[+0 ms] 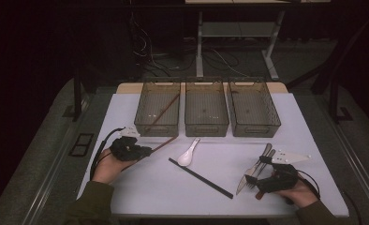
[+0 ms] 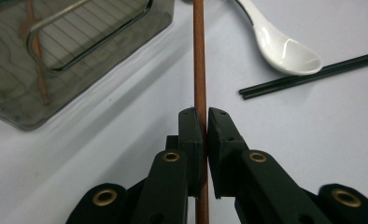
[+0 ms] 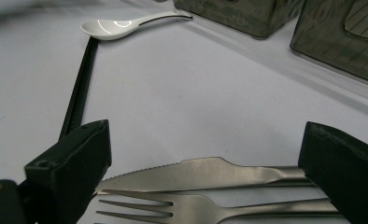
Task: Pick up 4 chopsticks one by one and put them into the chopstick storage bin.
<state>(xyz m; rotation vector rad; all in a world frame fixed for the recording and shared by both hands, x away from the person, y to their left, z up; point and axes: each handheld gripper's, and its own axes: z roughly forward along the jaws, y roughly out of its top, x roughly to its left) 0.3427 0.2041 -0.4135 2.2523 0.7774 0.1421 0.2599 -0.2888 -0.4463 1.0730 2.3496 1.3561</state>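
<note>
- Left gripper view: our left gripper [image 2: 205,123] pinches a thin reddish-brown wooden chopstick [image 2: 200,60], running straight ahead between the pads.
- We judge it may pivot or slip, being held near one end.
- Right gripper [image 3: 205,154] stands spread around the steel knife [image 3: 205,172] and fork [image 3: 196,205] on the white counter [image 3: 196,102].

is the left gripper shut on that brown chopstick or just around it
Shut on it: in the left gripper view the left gripper presses both pads against the brown chopstick.
</note>
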